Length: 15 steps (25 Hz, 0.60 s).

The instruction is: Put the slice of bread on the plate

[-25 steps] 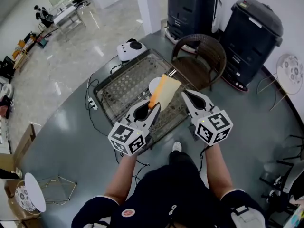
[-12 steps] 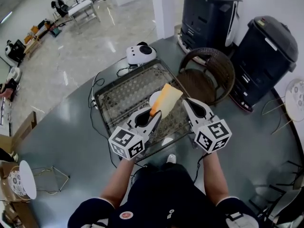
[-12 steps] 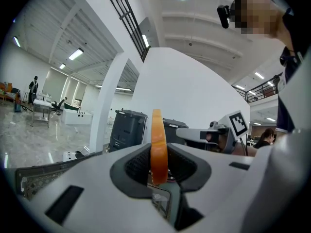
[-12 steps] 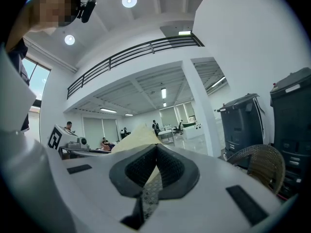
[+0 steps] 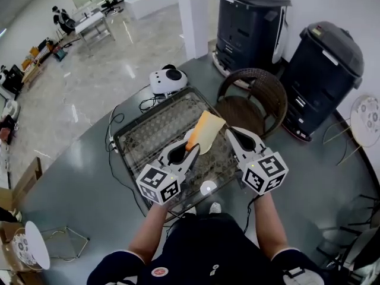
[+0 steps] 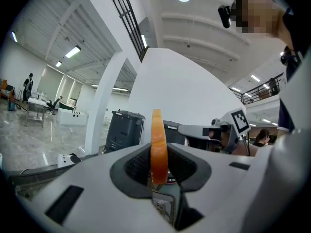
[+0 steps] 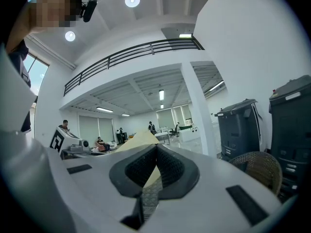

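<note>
table: glass top over wicker weave, standing on the floor
on table: white plate, partly hidden

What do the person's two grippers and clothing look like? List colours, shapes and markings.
The left gripper and right gripper are white, tapering shells with black textured pads inside. Each carries a white cube printed with black square markers. The person wears a dark short-sleeved shirt with a round badge.

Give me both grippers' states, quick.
The left gripper is closed on the slice of bread.
The right gripper is closed, with nothing between its jaws.
</note>
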Motion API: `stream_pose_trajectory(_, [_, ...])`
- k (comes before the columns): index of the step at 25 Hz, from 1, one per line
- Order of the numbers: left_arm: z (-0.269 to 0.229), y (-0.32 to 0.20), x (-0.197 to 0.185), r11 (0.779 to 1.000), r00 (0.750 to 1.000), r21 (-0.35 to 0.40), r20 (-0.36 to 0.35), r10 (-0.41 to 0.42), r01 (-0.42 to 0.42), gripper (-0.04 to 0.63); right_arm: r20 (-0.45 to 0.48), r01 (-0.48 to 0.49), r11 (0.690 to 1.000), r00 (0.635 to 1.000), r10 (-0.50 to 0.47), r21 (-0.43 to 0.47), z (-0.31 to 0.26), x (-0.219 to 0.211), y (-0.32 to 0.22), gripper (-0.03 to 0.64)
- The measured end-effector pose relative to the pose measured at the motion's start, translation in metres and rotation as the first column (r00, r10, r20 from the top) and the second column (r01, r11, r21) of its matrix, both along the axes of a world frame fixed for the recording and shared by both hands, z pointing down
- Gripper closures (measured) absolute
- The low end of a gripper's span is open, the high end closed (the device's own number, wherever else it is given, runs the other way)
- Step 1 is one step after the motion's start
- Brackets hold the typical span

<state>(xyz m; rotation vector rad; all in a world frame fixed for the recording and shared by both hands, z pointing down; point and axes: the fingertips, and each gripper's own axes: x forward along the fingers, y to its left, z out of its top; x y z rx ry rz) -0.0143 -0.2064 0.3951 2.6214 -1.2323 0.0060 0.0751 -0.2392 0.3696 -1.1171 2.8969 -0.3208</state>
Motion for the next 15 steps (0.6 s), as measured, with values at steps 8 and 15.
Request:
stream_pose_trajectory(8, [0.002, -0.019, -0.01, 0.999, 0.999, 0.005, -0.021, 0.032, -0.032, 0.503, -0.026, -0.045, 0.999, 0.999, 0.045, -0.007, 0.002, -0.007, -0.01, 0.609])
stream_pose_trajectory(15, [0.016, -0.03, -0.023, 0.999, 0.999, -0.026, -0.034, 0.02, -0.021, 0.503, -0.04, -0.054, 0.998, 0.998, 0.052, -0.035, 0.013, -0.015, -0.016, 0.609])
